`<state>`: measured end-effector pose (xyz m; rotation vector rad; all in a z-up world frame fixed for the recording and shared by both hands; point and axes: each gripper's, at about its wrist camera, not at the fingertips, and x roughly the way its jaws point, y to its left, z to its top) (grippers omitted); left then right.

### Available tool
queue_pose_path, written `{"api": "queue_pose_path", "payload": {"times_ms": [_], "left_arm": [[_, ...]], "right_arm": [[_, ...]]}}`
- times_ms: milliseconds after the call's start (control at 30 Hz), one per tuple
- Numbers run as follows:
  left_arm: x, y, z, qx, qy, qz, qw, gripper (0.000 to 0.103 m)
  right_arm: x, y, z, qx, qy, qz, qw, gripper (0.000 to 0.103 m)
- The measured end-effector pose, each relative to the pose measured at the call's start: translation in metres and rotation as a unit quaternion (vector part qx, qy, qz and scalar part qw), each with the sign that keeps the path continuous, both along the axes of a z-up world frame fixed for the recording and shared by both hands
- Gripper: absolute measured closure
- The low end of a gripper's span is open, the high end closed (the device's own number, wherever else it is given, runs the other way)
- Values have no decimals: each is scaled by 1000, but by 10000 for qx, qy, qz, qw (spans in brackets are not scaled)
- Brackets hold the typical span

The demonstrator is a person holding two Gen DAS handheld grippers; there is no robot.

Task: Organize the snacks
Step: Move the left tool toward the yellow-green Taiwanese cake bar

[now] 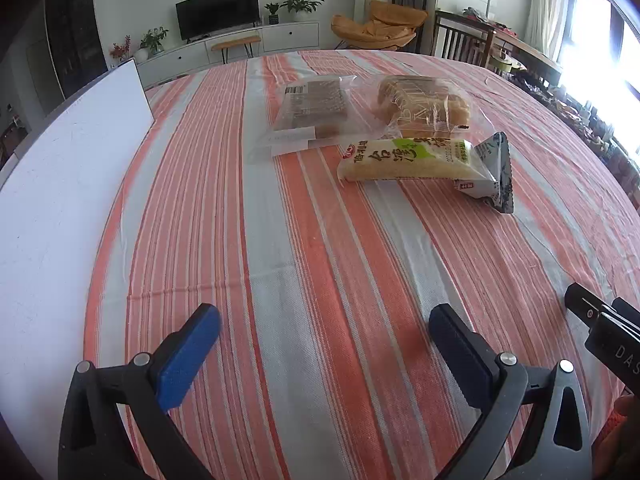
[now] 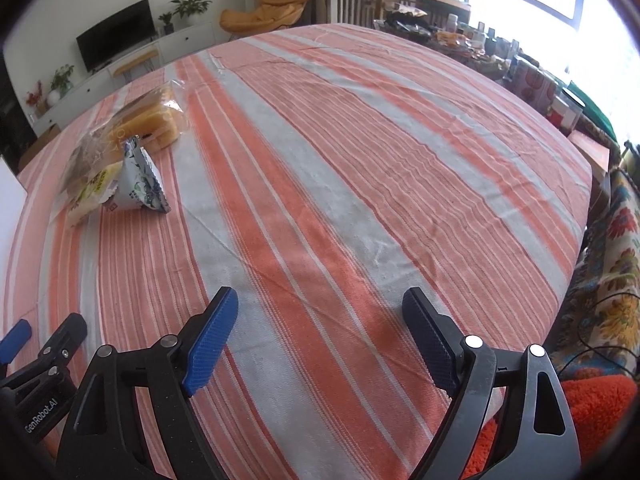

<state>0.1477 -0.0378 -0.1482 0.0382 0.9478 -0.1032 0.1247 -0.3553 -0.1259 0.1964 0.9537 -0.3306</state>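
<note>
Three snacks cluster mid-cloth: rice cake (image 1: 404,158) nearest, bread bag (image 1: 426,104) behind and touching it, dark wafer pack (image 1: 310,112) alongside. White board (image 1: 68,184) at the left edge. Left gripper (image 1: 324,344) and right gripper (image 2: 320,332) both gape, empty, well short. Approach step; next, probably reach for the rice cake.
</note>
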Motion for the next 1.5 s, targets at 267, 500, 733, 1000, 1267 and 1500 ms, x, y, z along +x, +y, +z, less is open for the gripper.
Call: {"api": "queue_pose_path", "payload": {"times_ms": [267, 500, 733, 1000, 1267, 1500], "left_arm": [[0, 0, 2, -15, 13, -30, 10000, 0], [31, 6, 40, -1296, 347, 125, 9909, 1], [117, -42, 49, -528, 637, 326, 9960, 1], [55, 7, 25, 135, 727, 318, 9968, 7], [38, 42, 38, -968, 825, 548, 9904, 7], [94, -20, 24, -645, 893, 670, 9917, 7]], "right_arm": [[0, 1, 0, -1, 2, 4, 10000, 15], [0, 4, 0, 4, -7, 30, 10000, 14], [1, 5, 0, 28, 5, 87, 10000, 13], [-1, -2, 3, 230, -113, 80, 9996, 13], [2, 9, 1, -2, -40, 158, 9999, 13], [-3, 3, 2, 226, -133, 185, 9995, 13]]}}
